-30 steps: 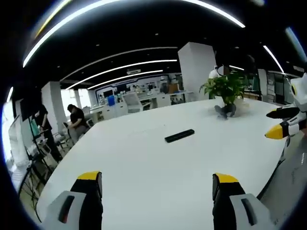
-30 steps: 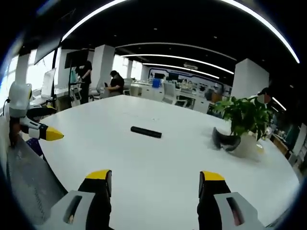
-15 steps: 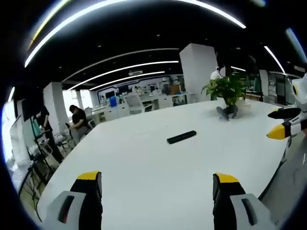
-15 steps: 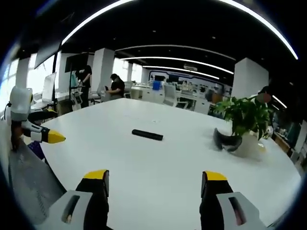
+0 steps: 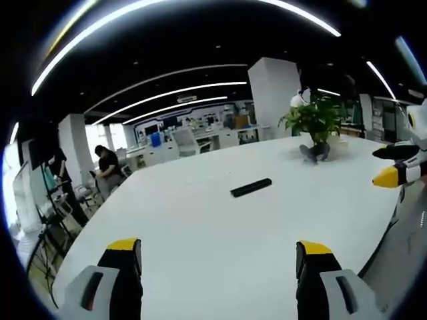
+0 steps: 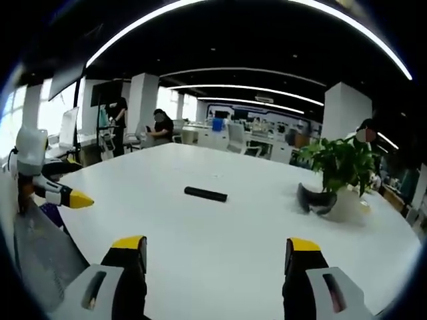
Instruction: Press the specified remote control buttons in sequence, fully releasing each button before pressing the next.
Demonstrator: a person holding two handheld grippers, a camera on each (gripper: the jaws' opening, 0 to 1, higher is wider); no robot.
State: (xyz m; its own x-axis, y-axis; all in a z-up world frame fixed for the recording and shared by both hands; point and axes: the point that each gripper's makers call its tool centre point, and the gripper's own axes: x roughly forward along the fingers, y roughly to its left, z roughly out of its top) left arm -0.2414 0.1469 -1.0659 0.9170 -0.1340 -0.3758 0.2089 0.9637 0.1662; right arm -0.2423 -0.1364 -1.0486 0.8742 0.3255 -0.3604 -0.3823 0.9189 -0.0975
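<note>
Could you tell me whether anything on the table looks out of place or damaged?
Nothing stands out: the remote lies flat on the white table, apart from the potted plant and the dark object beside it.

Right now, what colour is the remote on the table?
Black. The remote lies on the white table; clearest in the right gripper view.

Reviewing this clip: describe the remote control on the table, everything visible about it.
The remote control is a slim, long black bar, matte-looking, lying flat on the white table, out in the open middle of it. Nothing touches it but the tabletop; both sets of tongs sit well short of it. Its buttons are too small to make out. A potted plant stands farther off.
</note>
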